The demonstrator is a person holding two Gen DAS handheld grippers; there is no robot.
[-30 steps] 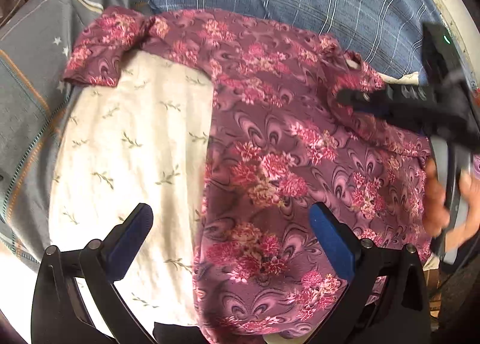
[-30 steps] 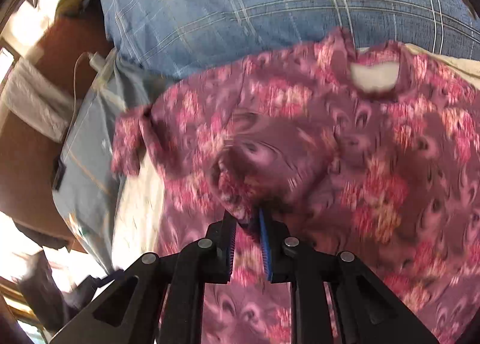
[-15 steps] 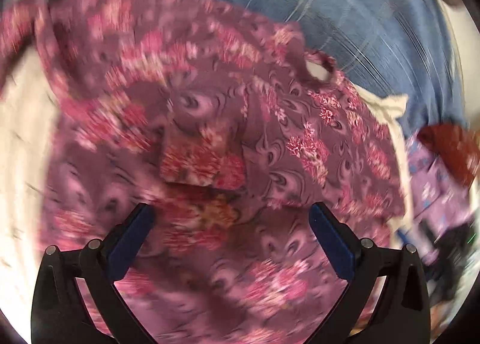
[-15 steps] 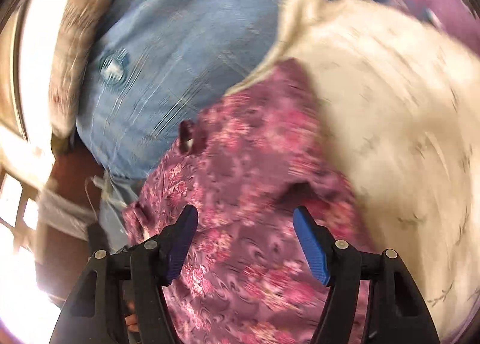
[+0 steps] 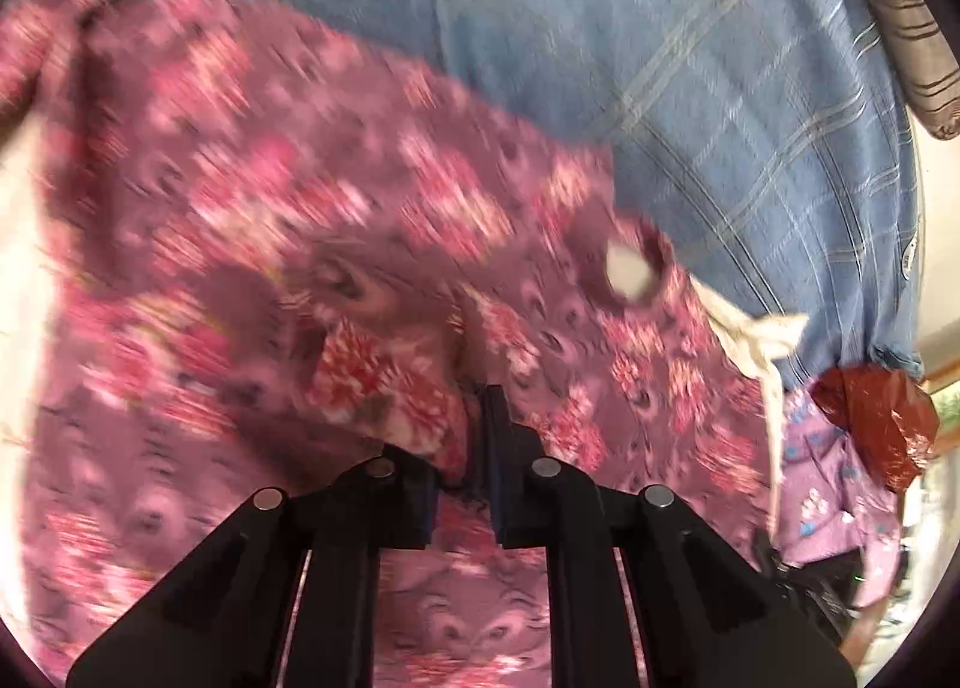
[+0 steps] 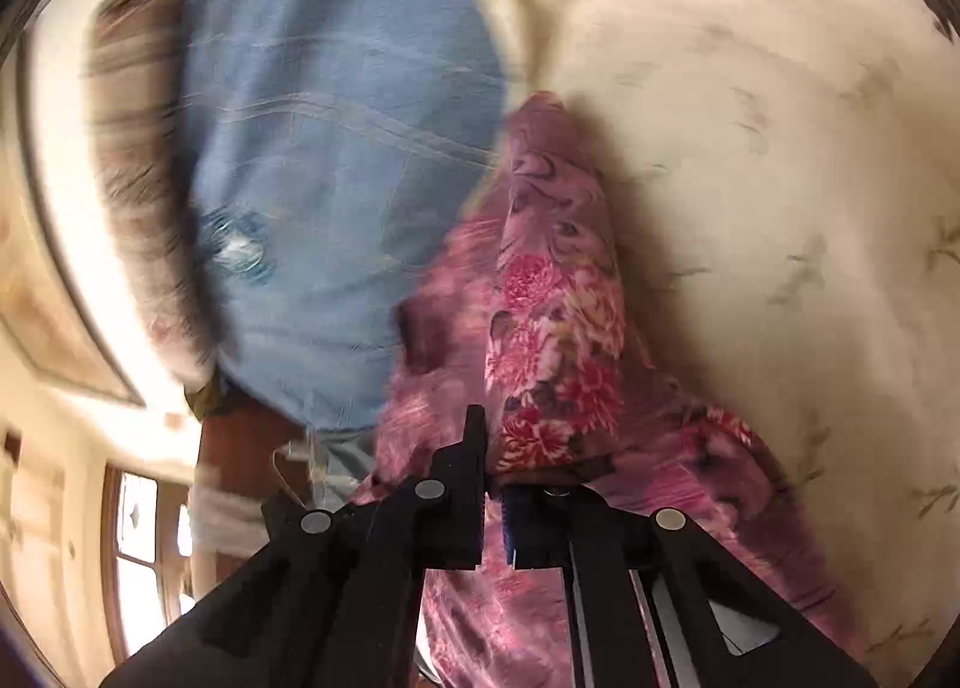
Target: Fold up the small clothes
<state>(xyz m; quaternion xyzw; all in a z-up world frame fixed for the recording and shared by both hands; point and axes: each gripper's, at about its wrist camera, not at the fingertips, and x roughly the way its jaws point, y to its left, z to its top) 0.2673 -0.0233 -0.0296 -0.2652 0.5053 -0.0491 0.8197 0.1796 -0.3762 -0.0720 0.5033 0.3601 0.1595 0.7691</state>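
A small purple shirt with pink flowers (image 5: 312,196) lies spread on a cream sheet. In the left wrist view my left gripper (image 5: 465,424) is shut on a raised fold of the shirt near its middle. The neck opening (image 5: 630,271) lies to the right of it. In the right wrist view my right gripper (image 6: 489,448) is shut on another part of the same shirt (image 6: 552,328), which rises in a ridge from the jaws. Both views are motion-blurred.
A blue checked blanket (image 5: 660,58) lies behind the shirt and shows in the right wrist view too (image 6: 336,148). The cream leaf-print sheet (image 6: 750,178) lies right of the shirt. A lilac garment (image 5: 828,484) and a red-brown bag (image 5: 876,418) sit at the far right.
Half a second ago both grippers were open above the shirt. Now both have shut on folds of it. A second ago the right gripper held the shirt, then let go.
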